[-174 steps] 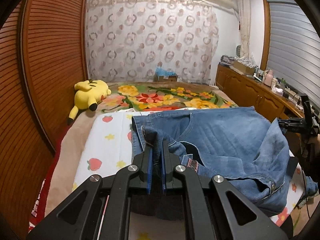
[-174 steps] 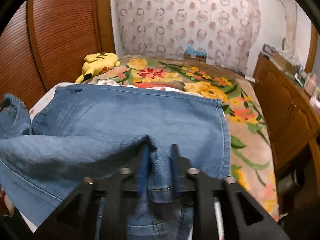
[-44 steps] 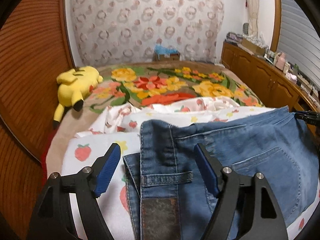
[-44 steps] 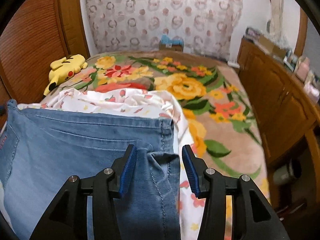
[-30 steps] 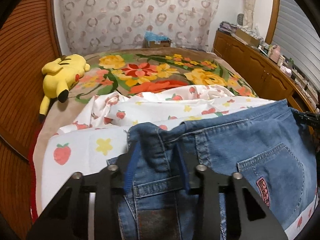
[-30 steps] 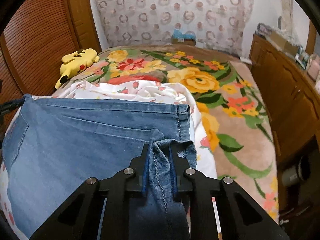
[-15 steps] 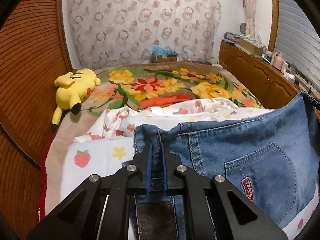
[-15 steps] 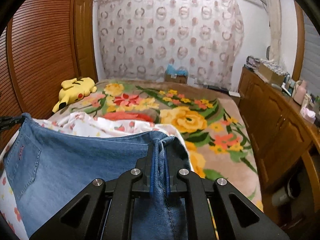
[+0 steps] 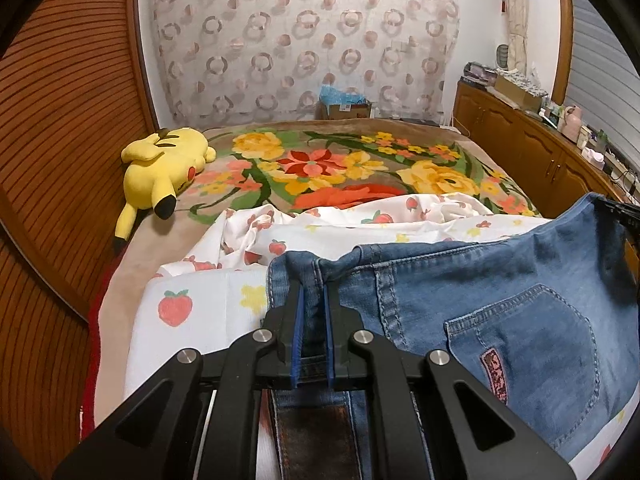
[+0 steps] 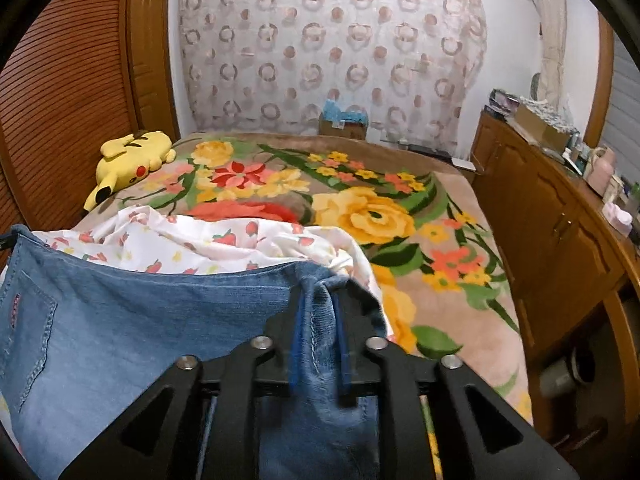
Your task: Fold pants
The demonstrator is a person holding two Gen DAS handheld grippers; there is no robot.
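Blue jeans (image 9: 480, 292) hang stretched between my two grippers above a strawberry-print sheet (image 9: 208, 300), back pocket (image 9: 532, 332) facing me. My left gripper (image 9: 312, 292) is shut on the left corner of the waistband, with denim pinched between its blue pads. In the right wrist view the jeans (image 10: 140, 320) run off to the left. The jaws of my right gripper (image 10: 320, 300) are opening. A bunched fold of denim still stands between them, and the right pad is blurred and just off the cloth.
A flowered blanket (image 10: 360, 208) covers the bed beyond the sheet. A yellow plush toy (image 9: 160, 172) lies at its left edge by the slatted wooden wall (image 9: 52, 140). A wooden cabinet (image 10: 560, 216) with clutter on top runs along the right. A cardboard box (image 9: 344, 110) sits by the curtain.
The left jaws closed on the waistband corner and have held it since. The right gripper lifted with its fold, and its jaws have now parted wider around the denim.
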